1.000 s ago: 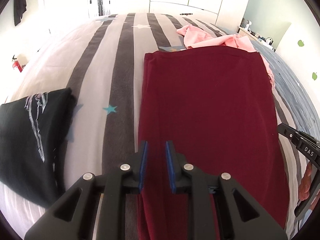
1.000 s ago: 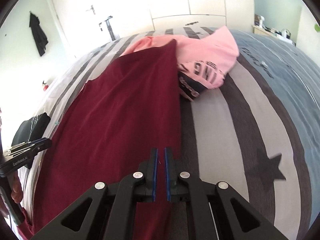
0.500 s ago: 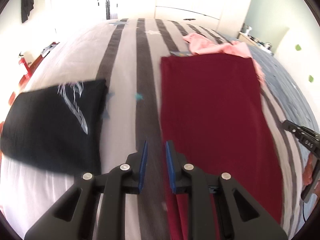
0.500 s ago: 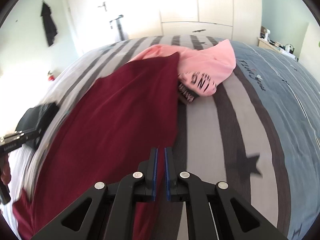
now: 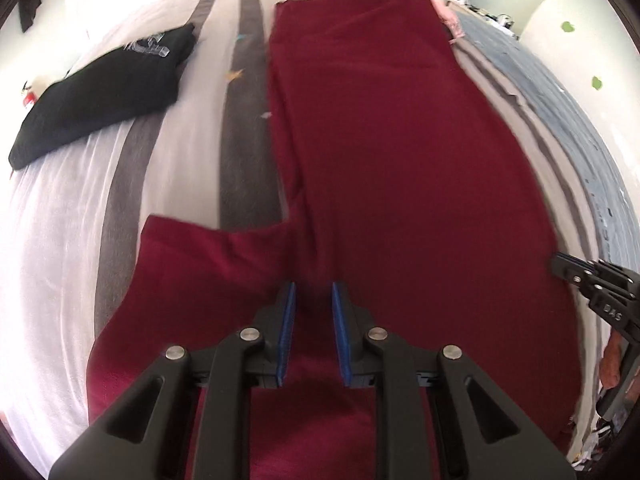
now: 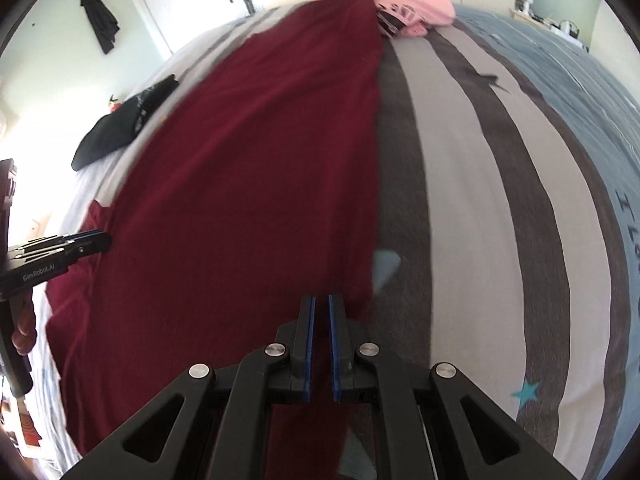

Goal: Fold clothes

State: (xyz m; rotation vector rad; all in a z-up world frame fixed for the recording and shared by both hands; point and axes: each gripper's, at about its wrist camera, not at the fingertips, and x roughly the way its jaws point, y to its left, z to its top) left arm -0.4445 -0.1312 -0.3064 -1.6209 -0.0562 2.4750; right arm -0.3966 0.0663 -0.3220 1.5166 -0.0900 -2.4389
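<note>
Black T-shirt [image 5: 100,80] already folded, upper left; maroon garment [image 5: 400,160] only partly folded, pink one [image 6: 416,10] untouched. Left gripper [image 5: 313,292] fingers slightly parted, holding nothing visible; right gripper [image 6: 321,306] clenched, grip on cloth unclear.

long garment [image 5: 400,152] laid lengthwise down the bed [image 5: 192,152], folded shirt [image 5: 108,80] well off to its left, crumpled top [image 6: 416,10] at its far end, sleeve [image 5: 192,276] sticking out left near us

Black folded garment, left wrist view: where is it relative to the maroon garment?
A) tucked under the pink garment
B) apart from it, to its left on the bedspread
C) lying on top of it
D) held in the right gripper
B: the black folded garment lies on the striped bedspread, with bare stripes between it and the maroon garment.
</note>
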